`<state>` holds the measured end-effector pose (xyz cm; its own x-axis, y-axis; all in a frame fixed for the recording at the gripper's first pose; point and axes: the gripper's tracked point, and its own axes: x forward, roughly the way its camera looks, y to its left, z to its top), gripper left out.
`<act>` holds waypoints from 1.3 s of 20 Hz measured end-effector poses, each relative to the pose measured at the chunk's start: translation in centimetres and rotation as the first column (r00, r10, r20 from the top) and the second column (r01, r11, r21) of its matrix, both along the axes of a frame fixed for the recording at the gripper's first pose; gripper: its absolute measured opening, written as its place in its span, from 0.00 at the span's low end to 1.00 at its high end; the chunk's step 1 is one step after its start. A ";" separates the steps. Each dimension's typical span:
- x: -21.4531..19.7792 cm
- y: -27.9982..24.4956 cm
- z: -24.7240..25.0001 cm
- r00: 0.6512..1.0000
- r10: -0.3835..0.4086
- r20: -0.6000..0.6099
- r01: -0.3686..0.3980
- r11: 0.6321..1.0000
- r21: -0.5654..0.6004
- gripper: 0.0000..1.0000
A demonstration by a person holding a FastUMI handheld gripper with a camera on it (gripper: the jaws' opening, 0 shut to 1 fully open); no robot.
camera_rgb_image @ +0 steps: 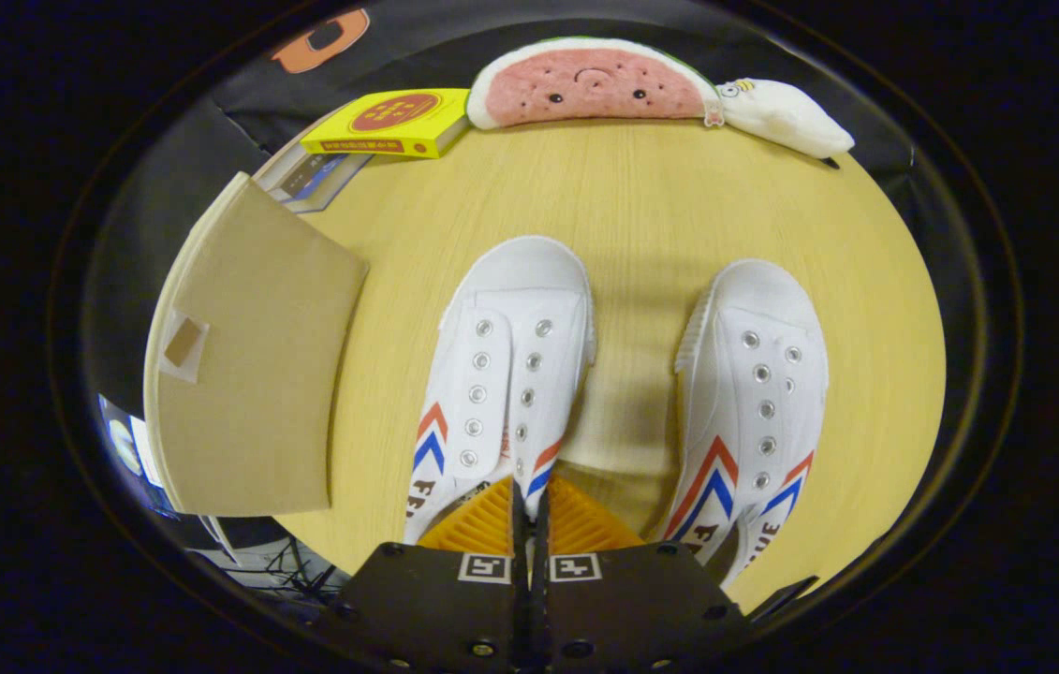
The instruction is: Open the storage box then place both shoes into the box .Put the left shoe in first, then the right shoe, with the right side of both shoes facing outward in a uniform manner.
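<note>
My jaws (pixel 529 510) are pressed together, gripping the left shoe (pixel 501 374) at its tongue edge. The right shoe (pixel 754 402) sits beside it mid-worktop. I judge I should lift steadily toward the cardboard box (pixel 248 365) at the worktop's left edge.

The gripper (pixel 529 510) has two ribbed fingers set on flat, dark angular blocks. Each block bears a small square black-and-white marker. Round screw heads dot the blocks' faces and lower edges.
</note>
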<state>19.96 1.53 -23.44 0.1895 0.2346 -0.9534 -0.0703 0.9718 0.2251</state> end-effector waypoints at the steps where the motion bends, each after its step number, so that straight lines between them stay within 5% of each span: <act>1: 0.0 -0.1 0.3 1.000 -0.010 0.001 0.010 1.000 0.019 0.00; 9: -1.3 2.0 10.0 0.996 -0.018 0.092 0.010 0.996 0.087 0.00; 17: -0.4 11.1 20.8 0.980 -0.026 0.200 -0.011 0.983 0.183 0.00; 26: -0.2 25.8 17.9 0.974 0.013 0.227 -0.050 0.986 0.157 0.00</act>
<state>19.72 27.28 -5.58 0.3844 0.3905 -0.8365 -0.1667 0.9206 0.3531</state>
